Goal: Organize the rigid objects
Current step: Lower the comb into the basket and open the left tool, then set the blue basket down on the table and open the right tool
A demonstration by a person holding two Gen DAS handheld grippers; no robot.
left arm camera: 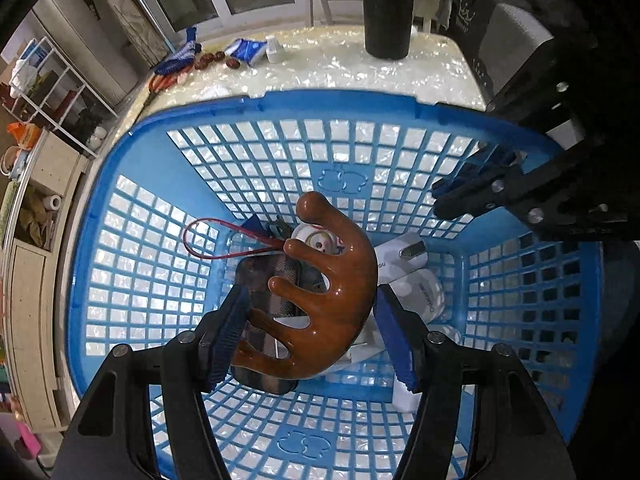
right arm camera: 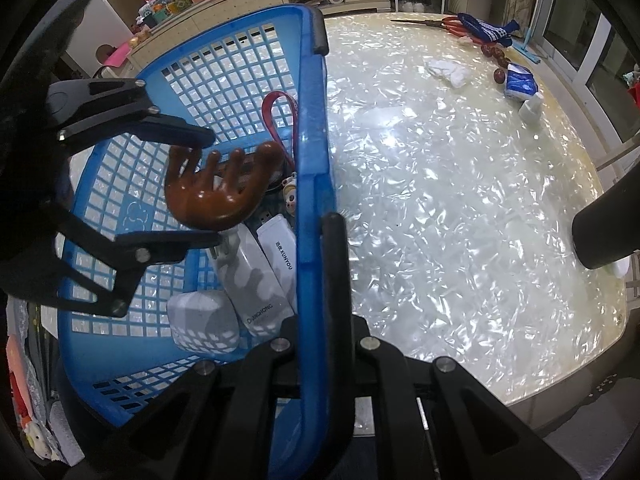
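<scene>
Blue basket (left arm camera: 120, 248) on pearly table (right arm camera: 440, 200), taken as landmark. Left gripper (left arm camera: 312, 332) down inside basket, pads (left arm camera: 228, 332) set wide, either side of brown wooden comb (left arm camera: 328, 280). Looks spread; one pad near comb teeth, other (left arm camera: 396, 340) near comb's curved back; contact cannot be told for sure. Comb also seen from right wrist (right arm camera: 212, 192), between the left gripper's fingers (right arm camera: 176, 132), above basket floor.

Under comb, on basket floor: dark checkered case (left arm camera: 264, 288), red loop cord (left arm camera: 224, 240), small round white figure (left arm camera: 316, 240), white charger plug (left arm camera: 404, 260), white box (right arm camera: 204, 320), white stick with lettering (right arm camera: 280, 248).

Right gripper (right arm camera: 316, 272) at basket's side wall, one finger (right arm camera: 338, 264) outside rim, blue wall (right arm camera: 312, 120) running between the fingers. Pinching the rim or merely straddling it: cannot tell.

Beyond basket, far across table: blue-white packet (right arm camera: 518, 86), small white cup (right arm camera: 530, 110), crumpled white tissue (right arm camera: 448, 72), brown dates (right arm camera: 494, 54), red-handled scissors (right arm camera: 456, 26), blue knit glove (right arm camera: 486, 32). Black cylinder (left arm camera: 386, 8) upright on table past basket's far rim. Shelves (left arm camera: 44, 92) off table's edge.
</scene>
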